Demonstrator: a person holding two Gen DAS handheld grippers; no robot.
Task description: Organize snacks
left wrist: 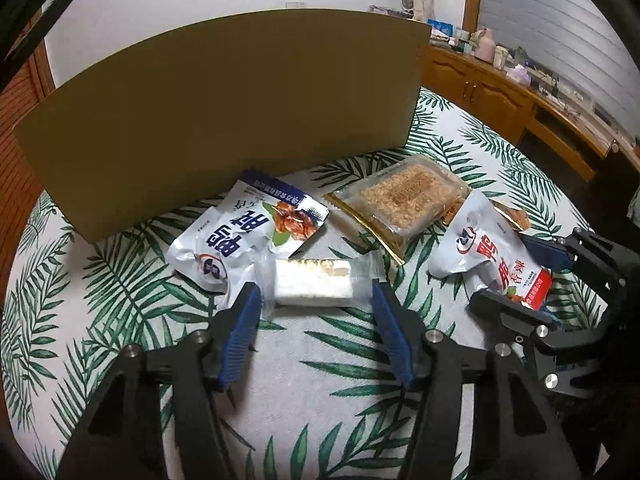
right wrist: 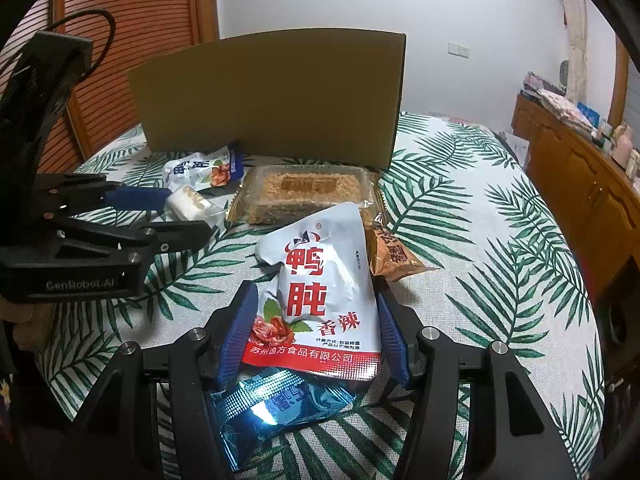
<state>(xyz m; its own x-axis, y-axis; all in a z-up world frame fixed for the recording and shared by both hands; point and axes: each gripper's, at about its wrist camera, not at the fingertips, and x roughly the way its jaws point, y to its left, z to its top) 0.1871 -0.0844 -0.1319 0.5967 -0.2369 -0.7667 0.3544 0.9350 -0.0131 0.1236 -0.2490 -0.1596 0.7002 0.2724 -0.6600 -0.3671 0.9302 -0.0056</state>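
My left gripper [left wrist: 316, 296] is open, its blue pads either side of a small white cake in clear wrap [left wrist: 314, 284] on the leaf-print cloth. Behind it lies a white and blue duck-gizzard pouch [left wrist: 240, 236], and a clear pack of floss cake [left wrist: 404, 200]. My right gripper [right wrist: 314, 316] is open around a white and red duck-gizzard pouch [right wrist: 320, 292], pads close to its sides. A blue foil pack [right wrist: 276, 412] lies under that pouch. An orange pack [right wrist: 392, 256] sits to its right. The right gripper also shows in the left wrist view [left wrist: 528, 276].
A tall cardboard box [left wrist: 224, 120] stands at the back of the table. A wooden cabinet [left wrist: 520, 100] with clutter runs along the right wall. The left gripper [right wrist: 168, 216] shows in the right wrist view at left.
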